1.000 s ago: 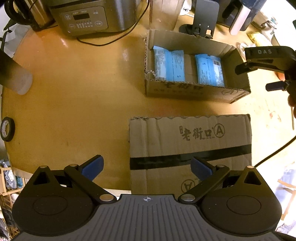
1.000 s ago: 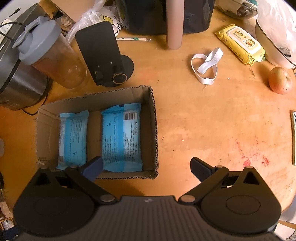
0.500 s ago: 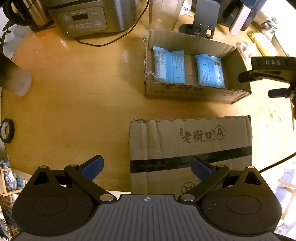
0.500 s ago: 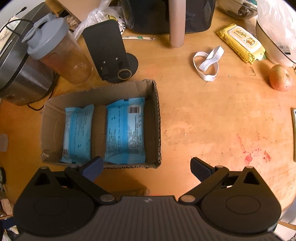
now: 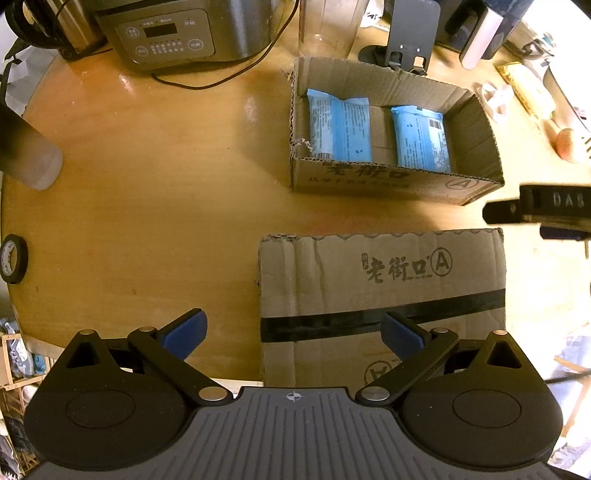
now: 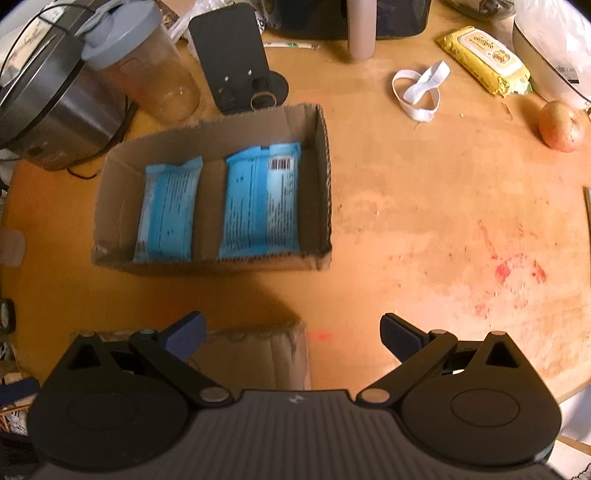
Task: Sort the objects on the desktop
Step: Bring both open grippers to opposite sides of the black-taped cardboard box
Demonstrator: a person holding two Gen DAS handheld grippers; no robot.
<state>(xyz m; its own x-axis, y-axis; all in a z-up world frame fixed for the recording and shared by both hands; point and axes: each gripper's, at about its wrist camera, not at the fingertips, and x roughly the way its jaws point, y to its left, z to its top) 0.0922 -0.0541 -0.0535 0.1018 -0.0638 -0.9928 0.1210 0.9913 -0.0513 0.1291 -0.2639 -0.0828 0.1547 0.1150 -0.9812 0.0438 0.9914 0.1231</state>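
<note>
An open cardboard box [image 5: 476, 122] [image 6: 321, 177] stands on the wooden table and holds two blue packets [image 5: 341, 129] [image 6: 260, 206] lying side by side. A flat cardboard lid [image 5: 380, 295] with a black tape stripe lies in front of it; its corner shows in the right wrist view [image 6: 258, 350]. My left gripper [image 5: 293, 334] is open and empty above the lid's near-left part. My right gripper [image 6: 291, 332] is open and empty, in front of the box's right end; its body shows at the right edge of the left wrist view [image 5: 546, 210].
A rice cooker [image 5: 173, 33] with a cord, a shaker bottle [image 6: 144, 74] and a black stand [image 6: 236, 62] sit behind the box. A white band [image 6: 419, 90], a yellow wipes pack [image 6: 484, 59] and an apple [image 6: 559, 125] lie to the right. A tape roll [image 5: 13, 256] lies far left.
My right gripper has pulled back toward the table's near edge, away from the box. The left gripper has barely moved. Both stay open.
</note>
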